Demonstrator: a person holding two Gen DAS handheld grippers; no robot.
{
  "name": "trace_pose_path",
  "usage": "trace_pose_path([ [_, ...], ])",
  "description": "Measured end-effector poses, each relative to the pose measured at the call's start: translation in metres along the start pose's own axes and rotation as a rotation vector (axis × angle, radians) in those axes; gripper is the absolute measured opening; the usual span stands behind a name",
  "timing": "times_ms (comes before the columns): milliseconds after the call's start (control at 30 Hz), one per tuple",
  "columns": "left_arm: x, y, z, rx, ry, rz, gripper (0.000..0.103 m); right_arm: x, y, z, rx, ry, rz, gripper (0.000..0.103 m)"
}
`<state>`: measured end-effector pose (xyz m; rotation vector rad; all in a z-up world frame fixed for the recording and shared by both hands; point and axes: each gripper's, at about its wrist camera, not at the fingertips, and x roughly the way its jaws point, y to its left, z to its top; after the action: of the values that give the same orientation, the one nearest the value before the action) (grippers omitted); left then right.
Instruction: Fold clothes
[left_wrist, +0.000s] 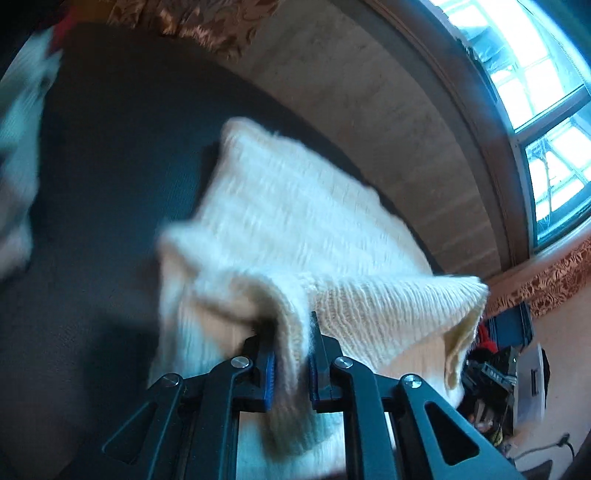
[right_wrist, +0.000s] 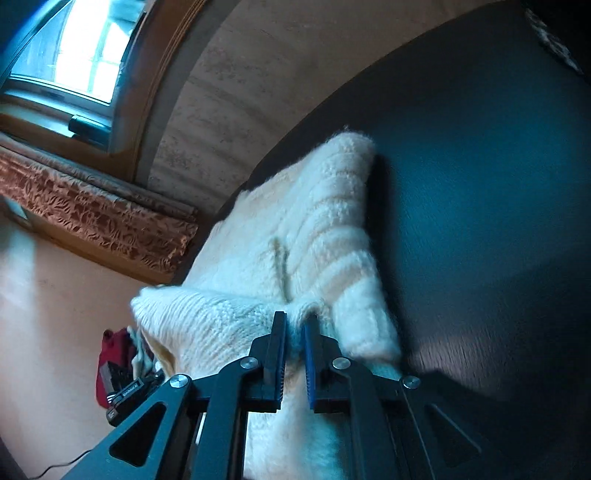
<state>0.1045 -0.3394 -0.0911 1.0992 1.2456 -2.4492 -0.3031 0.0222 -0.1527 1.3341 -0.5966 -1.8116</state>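
Chunky cream knit sweater (left_wrist: 295, 221), ribbed and pretty fuzzy, with thick raised rows running across it. It's partly lying on a dark, matte, slightly grainy table (left_wrist: 110, 184) and partly lifted off it along the near edge, where both tools have it. The left tool (left_wrist: 291, 354) is black with blue ridged pads, and its two fingers are pinching a thick fold of the knit that bunches up between them. The right tool (right_wrist: 294, 343) looks the same and is clamped tight on a smaller nub of wool next to a seam line. Between the two grips the near edge hangs in a soft curve, and one corner sticks out to the side like a flap.

Hard to read stuff: the left view is motion-blurred, so the knit goes mushy there. Something white (left_wrist: 18, 147) at the far left edge is just a smear, can't tell what. The sweater's lower part is hidden behind the tool bodies. Past the table there's a pale wall, a window (left_wrist: 546, 110), brocade-patterned fabric (right_wrist: 92, 206), plus cluttered red and black items (right_wrist: 114, 365) I can't make out.
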Motion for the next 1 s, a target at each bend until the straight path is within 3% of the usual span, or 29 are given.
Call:
trace_pose_path([
  [133,-0.017,0.000,-0.024,0.002,0.040,-0.027,0.011,-0.016,-0.003,-0.024,0.012,0.018,0.029,0.007],
  [200,-0.024,0.002,-0.032,-0.023,0.051,-0.067,0.011,-0.024,-0.003,-0.033,0.027,0.028,0.058,0.014],
  [267,-0.031,0.003,-0.031,-0.059,0.044,-0.141,0.011,-0.029,0.000,-0.039,0.036,0.035,0.110,0.033],
  [333,-0.036,0.002,-0.029,-0.086,0.034,-0.217,0.011,-0.033,0.012,-0.042,0.026,0.044,0.174,0.065],
  [467,-0.037,-0.009,-0.013,-0.088,0.015,-0.318,0.012,-0.024,0.039,-0.047,-0.033,0.114,0.256,0.072],
  [567,-0.033,-0.012,0.013,-0.144,-0.020,-0.374,0.013,-0.006,0.051,-0.038,-0.068,0.132,0.239,0.074],
  [633,-0.023,-0.006,0.033,-0.227,-0.042,-0.352,0.024,-0.005,0.047,-0.025,-0.043,0.047,0.242,0.074],
  [733,-0.009,0.005,0.056,-0.302,-0.046,-0.222,0.026,-0.006,0.042,-0.008,0.010,-0.078,0.229,0.074],
  [800,-0.005,-0.001,0.063,-0.242,-0.036,-0.145,0.026,-0.006,0.045,-0.003,0.010,-0.095,0.217,0.074],
  [900,-0.005,-0.019,0.065,-0.096,-0.031,-0.084,0.031,-0.014,0.063,-0.012,-0.156,-0.065,0.108,0.074],
  [1000,-0.007,-0.029,0.071,-0.052,-0.017,-0.132,0.047,-0.022,0.081,-0.022,-0.325,-0.034,-0.005,0.074],
])
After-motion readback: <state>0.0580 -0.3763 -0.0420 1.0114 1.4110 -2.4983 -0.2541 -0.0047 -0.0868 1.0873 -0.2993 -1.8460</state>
